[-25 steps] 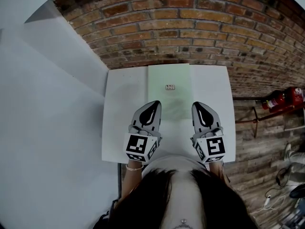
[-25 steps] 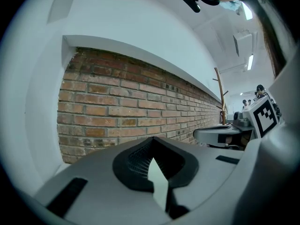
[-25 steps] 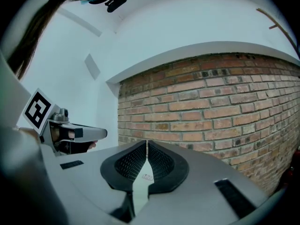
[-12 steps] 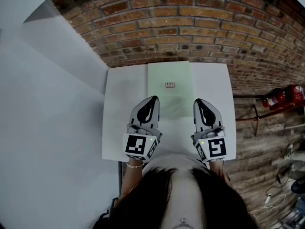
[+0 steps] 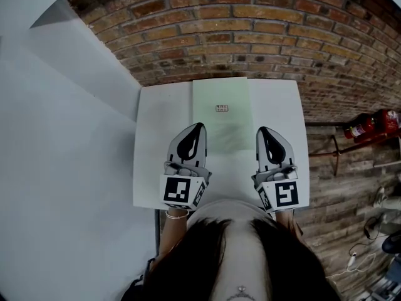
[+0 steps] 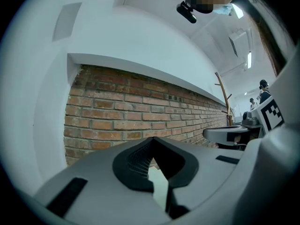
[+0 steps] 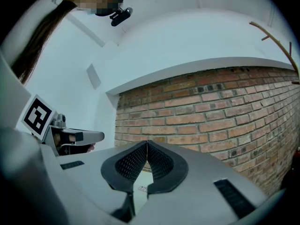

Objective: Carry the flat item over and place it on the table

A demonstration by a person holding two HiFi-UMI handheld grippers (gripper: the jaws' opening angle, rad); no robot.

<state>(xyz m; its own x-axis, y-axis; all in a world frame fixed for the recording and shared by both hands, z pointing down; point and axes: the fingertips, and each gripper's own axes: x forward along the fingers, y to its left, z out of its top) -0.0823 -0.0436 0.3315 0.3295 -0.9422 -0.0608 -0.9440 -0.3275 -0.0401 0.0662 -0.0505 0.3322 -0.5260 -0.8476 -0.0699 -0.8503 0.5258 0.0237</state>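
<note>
The flat item (image 5: 220, 124) is a pale green sheet with a small label (image 5: 222, 108). It lies flat down the middle of the white table (image 5: 160, 143), its far edge at the brick wall. My left gripper (image 5: 199, 125) hovers over the sheet's left edge, shut with nothing in it. My right gripper (image 5: 262, 129) hovers just right of the sheet, also shut and empty. In the left gripper view the fingertips (image 6: 153, 138) meet, and the sheet (image 6: 159, 191) shows below them. The right gripper view likewise has closed tips (image 7: 147, 142) above the sheet (image 7: 140, 193).
A brick wall (image 5: 250, 36) runs behind the table and a white wall (image 5: 62, 137) closes the left side. A red fire extinguisher (image 5: 369, 129) lies on the wooden floor at the right. Cables lie at the lower right.
Both grippers have lifted a little off the table and drifted slightly apart, the right one more. The green sheet has stayed flat where it lies.
</note>
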